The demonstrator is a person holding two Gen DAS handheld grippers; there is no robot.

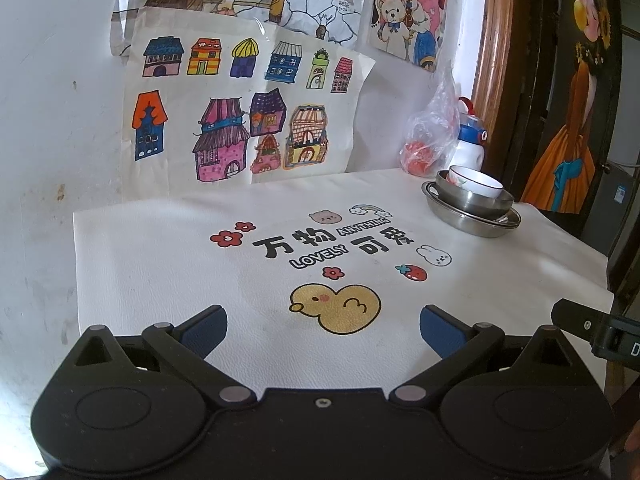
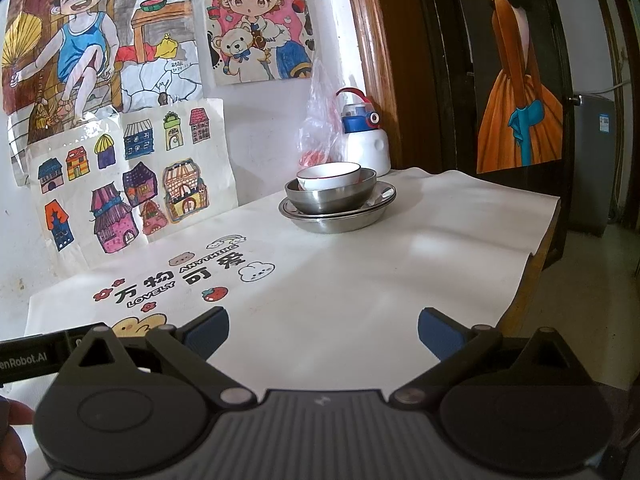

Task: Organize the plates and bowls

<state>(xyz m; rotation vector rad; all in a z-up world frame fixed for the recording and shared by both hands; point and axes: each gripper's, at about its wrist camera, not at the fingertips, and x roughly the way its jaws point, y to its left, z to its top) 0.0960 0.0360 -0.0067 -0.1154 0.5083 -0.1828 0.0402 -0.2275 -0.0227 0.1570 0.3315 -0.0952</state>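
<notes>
Wall, left: children's drawings, among them a sheet of coloured houses [image 1: 240, 112], are taped above the table's far edge.
Table cover: a white cloth [image 1: 160, 264] printed with a yellow duck [image 1: 336, 308], flowers, a strawberry and the words "ANYTHING LOVELY" lies flat across the table.
Left gripper [image 1: 322, 330]: it hovers low over the near edge of the cloth, jaws spread wide and empty, the blue pads flanking the duck print.
Right gripper [image 2: 323, 330]: it hangs over bare cloth to the right of the print, jaws likewise released, nothing between them.
Stack: at the far right of the table, well apart from both grippers, a white ceramic bowl [image 2: 330, 174] with a dark red rim sits tilted inside a steel bowl [image 2: 332, 198], which rests in a shallow steel plate [image 2: 340, 218].
Behind the stack: a clear plastic bag [image 2: 320, 128] holding something red, and a white bottle [image 2: 366, 142] with a blue-and-red lid, stand against the wall.
Right edge: a dark wooden door [image 2: 440, 80] carries a painting of a figure in an orange dress [image 2: 520, 96].
</notes>
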